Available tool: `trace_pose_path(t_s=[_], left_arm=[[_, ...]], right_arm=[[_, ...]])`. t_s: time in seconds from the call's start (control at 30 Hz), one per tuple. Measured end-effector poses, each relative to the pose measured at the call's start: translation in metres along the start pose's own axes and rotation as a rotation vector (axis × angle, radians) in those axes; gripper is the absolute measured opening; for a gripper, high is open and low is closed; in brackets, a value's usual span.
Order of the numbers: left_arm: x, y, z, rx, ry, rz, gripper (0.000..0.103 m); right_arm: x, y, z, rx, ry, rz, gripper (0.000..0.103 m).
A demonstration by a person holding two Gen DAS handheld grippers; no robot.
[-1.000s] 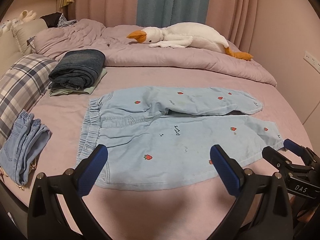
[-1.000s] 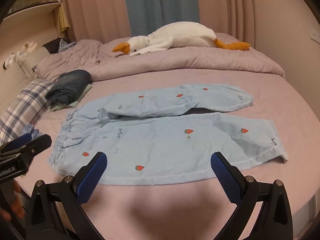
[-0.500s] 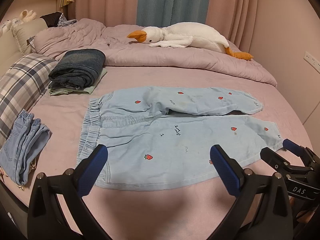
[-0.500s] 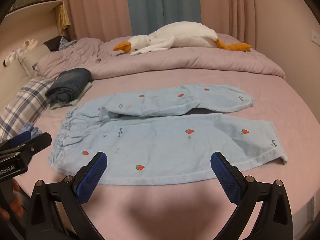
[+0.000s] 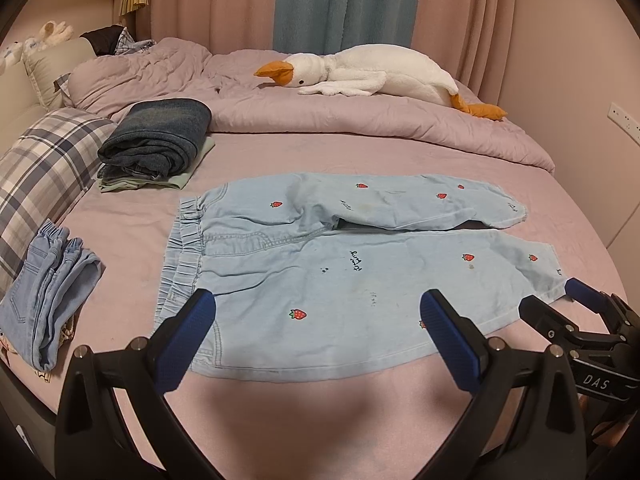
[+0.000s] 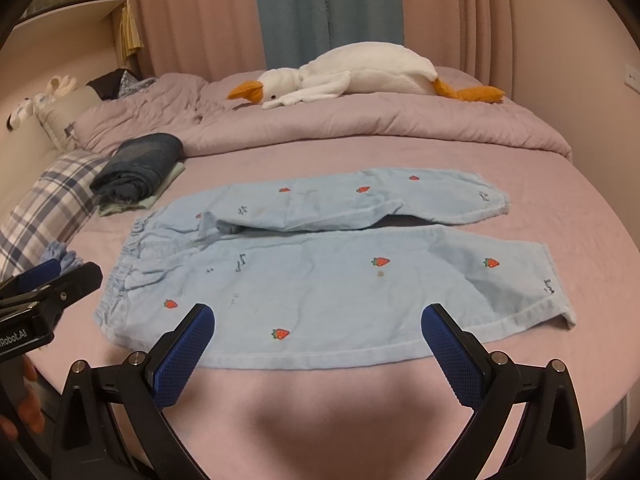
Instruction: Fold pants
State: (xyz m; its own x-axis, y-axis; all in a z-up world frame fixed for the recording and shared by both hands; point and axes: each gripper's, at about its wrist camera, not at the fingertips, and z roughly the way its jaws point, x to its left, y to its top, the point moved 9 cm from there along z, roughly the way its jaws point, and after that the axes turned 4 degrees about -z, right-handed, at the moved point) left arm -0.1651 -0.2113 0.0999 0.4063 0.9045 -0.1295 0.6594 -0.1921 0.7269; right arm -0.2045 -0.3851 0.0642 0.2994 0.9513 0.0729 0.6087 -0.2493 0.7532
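Pink curtains and a blue one hang behind the bed, where the light blue pants with small strawberries lie flat and unfolded — waistband to the left, both legs reaching to the right, the far leg a little creased. Both tools hover above the near edge of the bed with fingers wide apart and nothing between them: the left tool before the waist half, the right tool before the legs. A plush goose rests on the duvet behind, and folded dark jeans sit near a plaid pillow — other light jeans lie at the left.
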Motion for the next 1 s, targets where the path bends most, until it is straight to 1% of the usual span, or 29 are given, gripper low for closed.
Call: trace_pose_path(t_s=[0.27, 0.4, 0.5, 0.6, 0.67, 0.73, 0.77, 0.8, 0.83, 0.93, 0.97, 1.0], left_arm=[[0.003, -0.001, 0.002, 0.003, 0.001, -0.004, 0.102], [0.012, -0.005, 0.010, 0.020, 0.005, -0.024, 0.102], [0.033, -0.015, 0.025, 0.056, 0.017, -0.077, 0.102], [0.070, -0.031, 0.045, 0.109, 0.043, -0.167, 0.102], [0.102, -0.046, 0.056, 0.144, 0.072, -0.242, 0.101], [0.126, -0.056, 0.064, 0.158, 0.070, -0.312, 0.100], [0.139, -0.063, 0.068, 0.178, 0.062, -0.362, 0.099], [0.145, -0.069, 0.072, 0.193, 0.040, -0.403, 0.099], [0.151, -0.075, 0.077, 0.208, -0.001, -0.450, 0.098], [0.154, -0.088, 0.090, 0.249, -0.054, -0.513, 0.094], [0.153, -0.088, 0.092, 0.247, -0.054, -0.520, 0.094], [0.153, -0.087, 0.094, 0.234, -0.051, -0.523, 0.094]], right_arm=[[0.001, -0.001, 0.001, 0.002, 0.003, -0.004, 0.103], [0.003, -0.003, 0.005, 0.008, 0.007, -0.009, 0.103], [0.008, -0.008, 0.013, 0.023, 0.021, -0.021, 0.103], [0.020, -0.018, 0.030, 0.056, 0.054, -0.056, 0.103], [0.031, -0.028, 0.044, 0.083, 0.070, -0.106, 0.103], [0.048, -0.039, 0.059, 0.099, 0.067, -0.195, 0.103], [0.054, -0.043, 0.064, 0.101, 0.065, -0.236, 0.103], [0.063, -0.048, 0.071, 0.101, 0.060, -0.285, 0.103], [0.068, -0.051, 0.077, 0.106, 0.054, -0.320, 0.103], [0.094, -0.064, 0.091, 0.110, 0.087, -0.436, 0.103], [0.104, -0.069, 0.094, 0.108, 0.092, -0.489, 0.102], [0.113, -0.073, 0.094, 0.086, 0.091, -0.549, 0.101]])
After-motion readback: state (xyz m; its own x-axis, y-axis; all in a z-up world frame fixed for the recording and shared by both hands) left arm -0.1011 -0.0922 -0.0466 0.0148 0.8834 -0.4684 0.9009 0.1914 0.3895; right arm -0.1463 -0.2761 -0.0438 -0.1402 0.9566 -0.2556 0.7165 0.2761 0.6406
